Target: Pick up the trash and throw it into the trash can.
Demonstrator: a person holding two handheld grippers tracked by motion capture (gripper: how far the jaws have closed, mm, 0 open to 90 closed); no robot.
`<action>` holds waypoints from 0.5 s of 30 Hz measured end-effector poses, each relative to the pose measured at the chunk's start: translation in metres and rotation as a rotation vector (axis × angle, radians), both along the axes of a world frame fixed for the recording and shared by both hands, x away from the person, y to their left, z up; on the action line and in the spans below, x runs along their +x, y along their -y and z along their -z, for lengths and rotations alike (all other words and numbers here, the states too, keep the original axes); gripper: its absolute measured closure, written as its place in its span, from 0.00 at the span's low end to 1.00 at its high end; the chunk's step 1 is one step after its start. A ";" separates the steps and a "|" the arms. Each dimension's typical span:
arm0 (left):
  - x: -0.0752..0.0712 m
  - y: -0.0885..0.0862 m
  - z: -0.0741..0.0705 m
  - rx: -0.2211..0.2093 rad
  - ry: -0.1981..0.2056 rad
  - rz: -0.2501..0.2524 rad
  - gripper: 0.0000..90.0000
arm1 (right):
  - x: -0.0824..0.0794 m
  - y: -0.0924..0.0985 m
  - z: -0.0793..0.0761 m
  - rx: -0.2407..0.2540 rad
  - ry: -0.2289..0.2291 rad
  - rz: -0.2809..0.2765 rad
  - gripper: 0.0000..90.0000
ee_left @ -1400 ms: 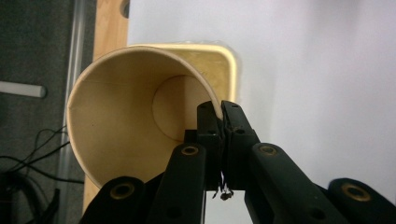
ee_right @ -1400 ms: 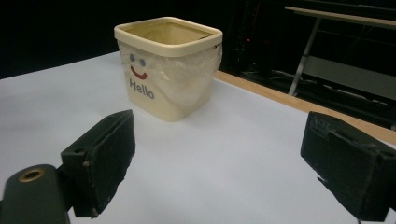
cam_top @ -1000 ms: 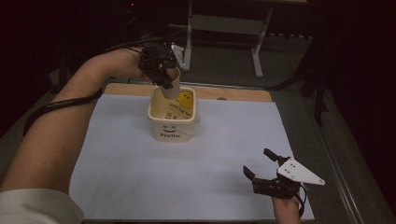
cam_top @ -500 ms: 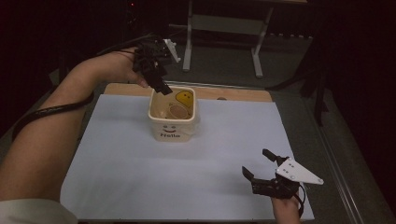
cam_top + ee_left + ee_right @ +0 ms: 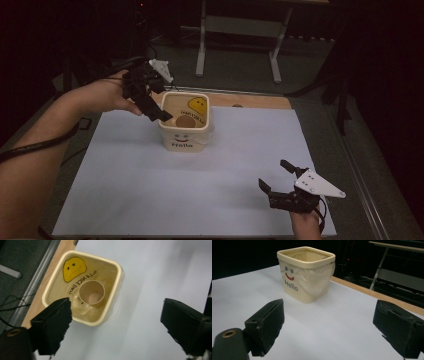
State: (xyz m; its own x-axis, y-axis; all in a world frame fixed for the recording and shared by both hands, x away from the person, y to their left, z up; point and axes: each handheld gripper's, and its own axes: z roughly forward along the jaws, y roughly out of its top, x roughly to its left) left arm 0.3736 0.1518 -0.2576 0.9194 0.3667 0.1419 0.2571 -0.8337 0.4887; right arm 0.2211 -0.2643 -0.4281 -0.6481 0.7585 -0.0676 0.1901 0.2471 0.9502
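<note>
From the high view, your left gripper (image 5: 159, 114) hangs at the near-left rim of the cream bin (image 5: 186, 141), jaws just opened and nothing between them; the brown paper cup (image 5: 184, 122) stands inside the bin, likely just dropped there. Your right gripper (image 5: 278, 176) waits spread and empty, well nearer you than the bin, on the white table sheet (image 5: 150, 190); the room beyond is dark. In the left gripper view the cup (image 5: 91, 293) sits upright in the bin (image 5: 113, 290). The right gripper view looks at the bin's (image 5: 305, 277) "Hello" face.

Glossy cream plastic bin (image 5: 113, 293) holds a matt cardboard tube (image 5: 91, 293); white tabletop (image 5: 200, 190) is smooth.
</note>
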 end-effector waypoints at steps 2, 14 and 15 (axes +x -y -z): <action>-0.006 -0.005 0.006 -0.009 -0.004 -0.013 0.09 | 0.000 0.000 0.000 -0.001 0.000 -0.001 0.11; -0.037 -0.028 0.038 -0.061 -0.009 -0.043 0.00 | 0.000 -0.002 0.000 -0.005 -0.004 -0.006 0.11; -0.042 -0.029 0.040 -0.076 -0.010 -0.039 0.00 | 0.000 -0.003 0.000 -0.007 -0.003 -0.006 0.11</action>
